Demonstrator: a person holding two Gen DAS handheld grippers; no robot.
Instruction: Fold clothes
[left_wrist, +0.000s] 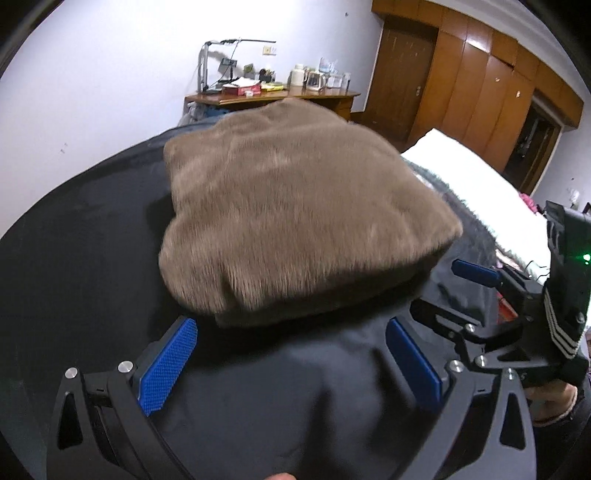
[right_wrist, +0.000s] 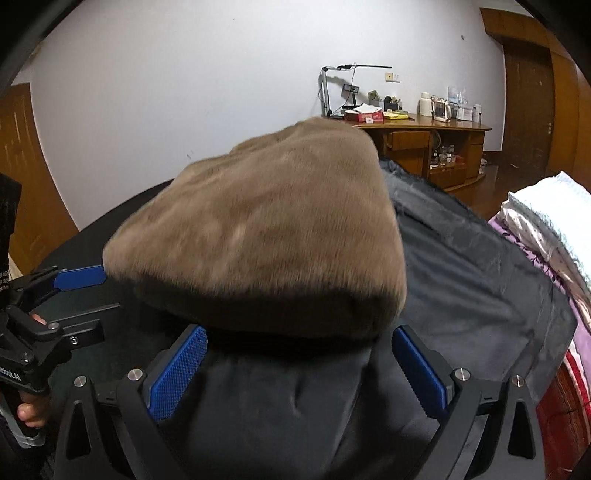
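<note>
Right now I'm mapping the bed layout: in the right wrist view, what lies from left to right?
Left gripper → folded brown fleece garment → dark grey cover → stack of folded linens.

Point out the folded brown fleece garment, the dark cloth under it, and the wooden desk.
brown fleece garment (left_wrist: 295, 206): left wrist view, middle of its top face.
dark cloth (right_wrist: 472, 273): right wrist view, bare stretch right of the garment.
wooden desk (right_wrist: 424, 127): right wrist view, front edge of the desktop.
</note>
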